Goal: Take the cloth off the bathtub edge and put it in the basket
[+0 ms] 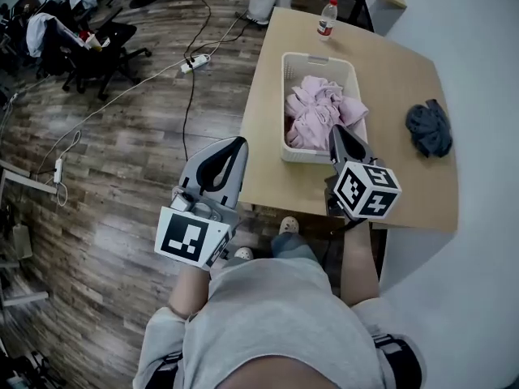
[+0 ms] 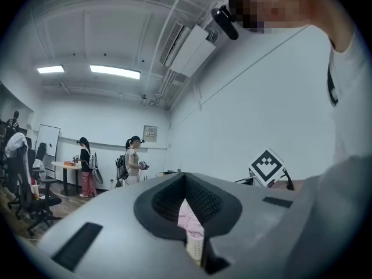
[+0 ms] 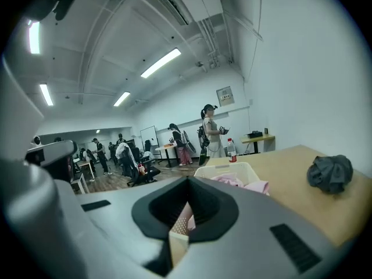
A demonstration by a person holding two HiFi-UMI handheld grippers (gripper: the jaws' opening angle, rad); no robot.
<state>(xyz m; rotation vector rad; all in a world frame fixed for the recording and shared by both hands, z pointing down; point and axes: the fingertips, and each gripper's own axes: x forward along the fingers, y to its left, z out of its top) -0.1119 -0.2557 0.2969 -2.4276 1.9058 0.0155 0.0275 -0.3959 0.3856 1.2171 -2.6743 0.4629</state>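
Note:
A white basket (image 1: 285, 96) stands on the wooden table (image 1: 405, 79) with a heap of pink cloths (image 1: 320, 108) inside it. A dark grey cloth (image 1: 430, 128) lies bunched on the table to its right. My right gripper (image 1: 334, 130) is shut and holds nothing, its tips over the basket's near right corner. In the right gripper view (image 3: 188, 182) the basket (image 3: 229, 168) and the dark cloth (image 3: 329, 173) lie ahead. My left gripper (image 1: 236, 144) hangs over the floor left of the table, shut and empty. No bathtub shows in any view.
A water bottle (image 1: 326, 19) stands at the table's far end. Cables and a power strip (image 1: 195, 63) run across the wooden floor, with office chairs (image 1: 97, 51) far left. People stand in the background (image 3: 210, 129). A white wall borders the table on the right.

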